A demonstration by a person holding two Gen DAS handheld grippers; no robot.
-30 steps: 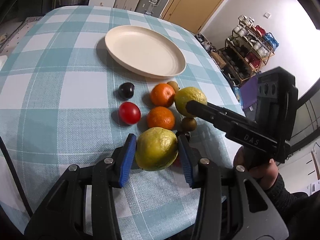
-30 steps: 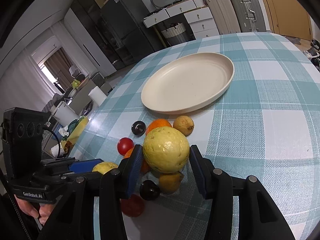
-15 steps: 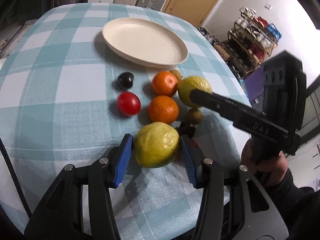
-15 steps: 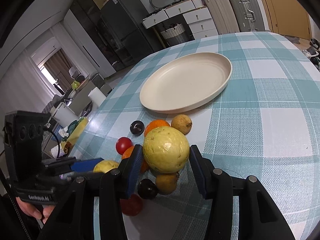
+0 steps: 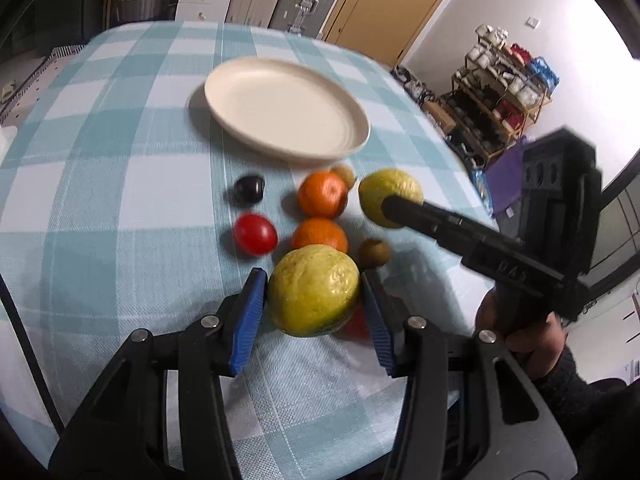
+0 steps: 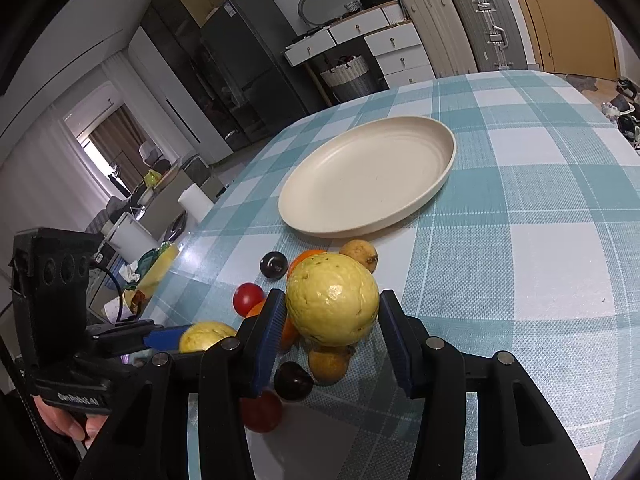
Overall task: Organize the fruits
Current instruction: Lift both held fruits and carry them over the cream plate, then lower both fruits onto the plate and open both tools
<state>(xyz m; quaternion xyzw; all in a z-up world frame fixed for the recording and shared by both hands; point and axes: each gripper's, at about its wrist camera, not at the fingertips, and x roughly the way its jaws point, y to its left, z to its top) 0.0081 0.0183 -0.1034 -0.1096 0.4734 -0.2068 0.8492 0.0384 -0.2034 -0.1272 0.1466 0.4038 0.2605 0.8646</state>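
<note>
Left tongs (image 5: 312, 300) and right tongs (image 6: 332, 320) each grip one round yellow-green guava. Carry both level to the empty cream round plate (image 6: 440, 184) beyond the fruit cluster; release gently.

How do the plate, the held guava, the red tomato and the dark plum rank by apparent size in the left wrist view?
1. plate
2. guava, though nearness to the camera inflates it
3. tomato
4. plum, close to the tomato, blurred, so unsure

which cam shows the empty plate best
The right wrist view: the plate is sharp, large and whole, its rim and bare inside plain. The left wrist view also shows the whole plate, but smaller and motion-blurred.
</note>
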